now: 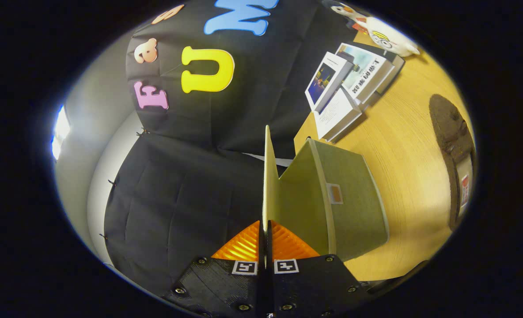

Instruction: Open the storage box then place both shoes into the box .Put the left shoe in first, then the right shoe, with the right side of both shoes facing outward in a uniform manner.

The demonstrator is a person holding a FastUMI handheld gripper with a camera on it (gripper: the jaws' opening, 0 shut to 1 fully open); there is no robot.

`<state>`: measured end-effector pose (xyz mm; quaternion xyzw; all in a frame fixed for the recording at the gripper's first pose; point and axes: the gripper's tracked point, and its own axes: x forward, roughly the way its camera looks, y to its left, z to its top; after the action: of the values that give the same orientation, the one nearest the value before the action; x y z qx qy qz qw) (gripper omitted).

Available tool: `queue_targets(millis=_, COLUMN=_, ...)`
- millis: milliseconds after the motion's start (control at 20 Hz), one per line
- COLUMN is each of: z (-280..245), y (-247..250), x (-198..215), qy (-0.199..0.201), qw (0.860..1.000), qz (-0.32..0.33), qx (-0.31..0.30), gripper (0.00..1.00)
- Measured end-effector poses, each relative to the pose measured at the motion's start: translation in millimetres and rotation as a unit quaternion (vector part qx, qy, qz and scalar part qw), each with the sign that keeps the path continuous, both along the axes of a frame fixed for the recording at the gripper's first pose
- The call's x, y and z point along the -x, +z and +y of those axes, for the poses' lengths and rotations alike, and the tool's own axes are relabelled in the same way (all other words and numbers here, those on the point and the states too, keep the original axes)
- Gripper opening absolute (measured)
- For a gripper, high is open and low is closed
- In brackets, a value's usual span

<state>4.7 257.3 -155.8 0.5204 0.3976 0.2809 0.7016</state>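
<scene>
My gripper [265, 227] is shut on the thin edge of the storage box's lid [268, 176], a pale olive flap that runs straight ahead from between the fingers. The lid is swung away from the olive fabric box [354, 198], which stands on the wooden table [403, 145] just ahead and to the right of the fingers. The view is rolled, so the table looks steeply tilted. A dark brown shoe [453, 150] lies on the table beyond the box, to its right.
A few books [350, 84] lean together at the table's far edge beyond the box. A white plush toy [387, 37] sits behind them. Black booth cloth hangs to the left of the table.
</scene>
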Motion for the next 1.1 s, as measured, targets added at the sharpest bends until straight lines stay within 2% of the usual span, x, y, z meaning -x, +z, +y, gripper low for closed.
queue_targets(millis=550, z=71.8, y=65.6, x=-6.9, qy=0.039, qw=0.990, qz=-0.082, qx=0.106, gripper=0.00)
queue_targets(millis=900, z=128.3, y=74.5, x=-1.4, qy=0.073, qw=0.979, qz=-0.108, qx=0.159, gripper=0.00)
queue_targets(millis=1100, z=160.9, y=75.1, x=-0.3, qy=0.084, qw=0.977, qz=-0.110, qx=0.161, gripper=0.00)
